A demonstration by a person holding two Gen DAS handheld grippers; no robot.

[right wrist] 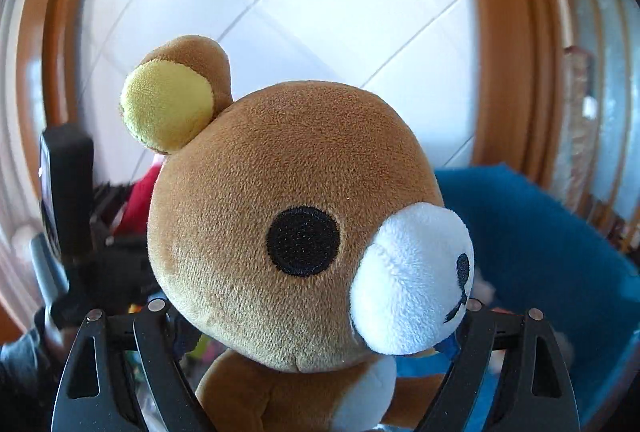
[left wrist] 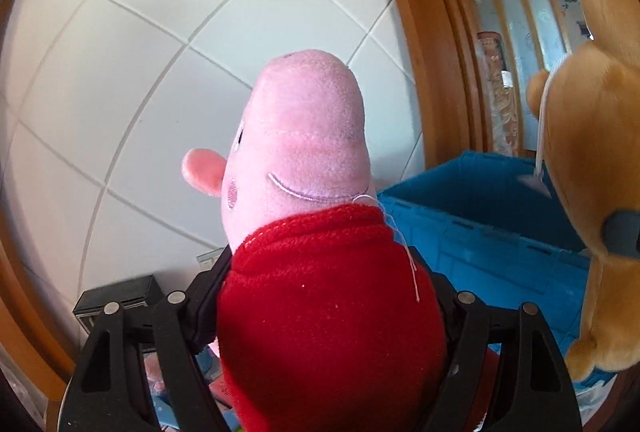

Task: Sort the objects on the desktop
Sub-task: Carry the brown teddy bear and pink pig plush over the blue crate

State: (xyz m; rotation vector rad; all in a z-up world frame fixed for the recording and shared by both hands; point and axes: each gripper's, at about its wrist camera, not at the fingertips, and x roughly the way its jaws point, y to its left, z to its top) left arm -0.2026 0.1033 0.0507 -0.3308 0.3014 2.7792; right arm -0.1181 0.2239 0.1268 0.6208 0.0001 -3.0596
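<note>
The left gripper is raised before a tiled wall, clamped on a fleecy pig in red. The right gripper is clamped on a plush bear, round-headed, white-muzzled. A blue bin is partly hidden behind both; its contents are blurred.

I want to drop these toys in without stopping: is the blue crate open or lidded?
Open. The blue crate shows its rim and inner walls with no lid across the top, beside the pig plush.
</note>
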